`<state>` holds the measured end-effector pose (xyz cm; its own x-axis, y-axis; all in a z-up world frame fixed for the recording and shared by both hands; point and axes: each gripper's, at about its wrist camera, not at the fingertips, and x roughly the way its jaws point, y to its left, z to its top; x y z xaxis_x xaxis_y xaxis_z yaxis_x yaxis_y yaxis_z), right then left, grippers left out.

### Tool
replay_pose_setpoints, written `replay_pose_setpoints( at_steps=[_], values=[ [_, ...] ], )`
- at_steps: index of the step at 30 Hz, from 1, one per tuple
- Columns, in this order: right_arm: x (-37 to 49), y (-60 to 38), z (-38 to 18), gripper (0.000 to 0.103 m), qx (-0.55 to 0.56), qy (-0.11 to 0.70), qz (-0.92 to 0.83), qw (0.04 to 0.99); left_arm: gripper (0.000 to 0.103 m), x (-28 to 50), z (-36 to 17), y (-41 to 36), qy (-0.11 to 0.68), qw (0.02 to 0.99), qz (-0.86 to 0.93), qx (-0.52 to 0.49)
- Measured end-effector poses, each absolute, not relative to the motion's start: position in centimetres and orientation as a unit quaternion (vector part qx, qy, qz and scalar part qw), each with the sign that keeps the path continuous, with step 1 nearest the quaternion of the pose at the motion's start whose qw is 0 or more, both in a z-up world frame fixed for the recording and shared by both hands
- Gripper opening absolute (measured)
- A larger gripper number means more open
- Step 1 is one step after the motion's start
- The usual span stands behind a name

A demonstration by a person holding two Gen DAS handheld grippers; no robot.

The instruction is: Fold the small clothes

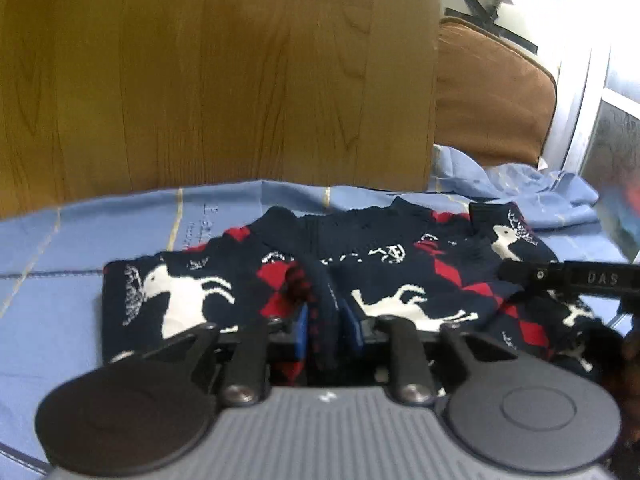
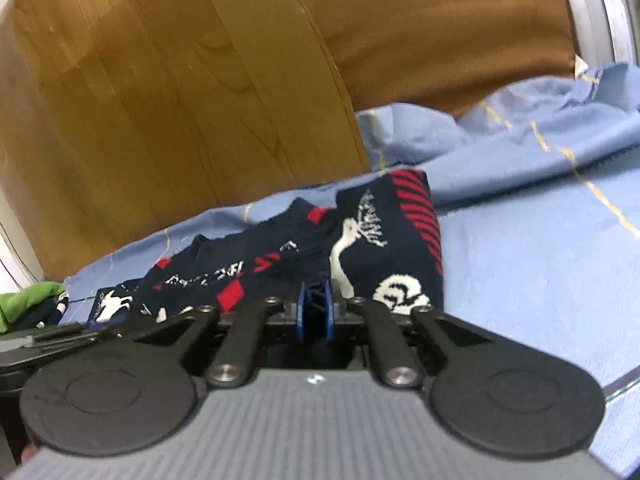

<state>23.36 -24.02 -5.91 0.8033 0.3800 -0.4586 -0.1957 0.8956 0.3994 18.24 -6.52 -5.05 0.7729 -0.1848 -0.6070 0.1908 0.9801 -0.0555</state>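
Note:
A small navy knit sweater with white reindeer and red diamonds lies on the blue sheet. My left gripper is shut on a pinched fold of its near edge. The other gripper's black body reaches in at the right over the sweater. In the right wrist view the sweater lies ahead, one sleeve with a red striped cuff raised. My right gripper is shut on the sweater's near edge.
A wooden headboard stands behind the bed. A brown cushion leans at the back right, with bunched blue sheet below it. Green and dark clothes lie at the far left of the right wrist view.

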Motion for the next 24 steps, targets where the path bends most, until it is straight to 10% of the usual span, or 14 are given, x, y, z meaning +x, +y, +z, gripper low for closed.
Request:
replay_pose_setpoints(
  at_steps=[6, 16, 24],
  values=[
    [23.3, -25.7, -6.1, 0.019, 0.216, 0.274, 0.174, 0.921, 0.047, 18.3, -5.1, -6.7, 0.319, 0.945, -0.068, 0.015],
    [18.9, -24.2, -3.3, 0.037, 0.147, 0.140, 0.183, 0.962, 0.057, 18.3, -5.2, -6.5, 0.319, 0.946, -0.051, 0.019],
    [22.6, -23.2, -5.4, 0.039, 0.120, 0.270, 0.178, 0.939, 0.062, 18.5, -5.2, -6.5, 0.322, 0.946, -0.045, 0.018]
  ],
)
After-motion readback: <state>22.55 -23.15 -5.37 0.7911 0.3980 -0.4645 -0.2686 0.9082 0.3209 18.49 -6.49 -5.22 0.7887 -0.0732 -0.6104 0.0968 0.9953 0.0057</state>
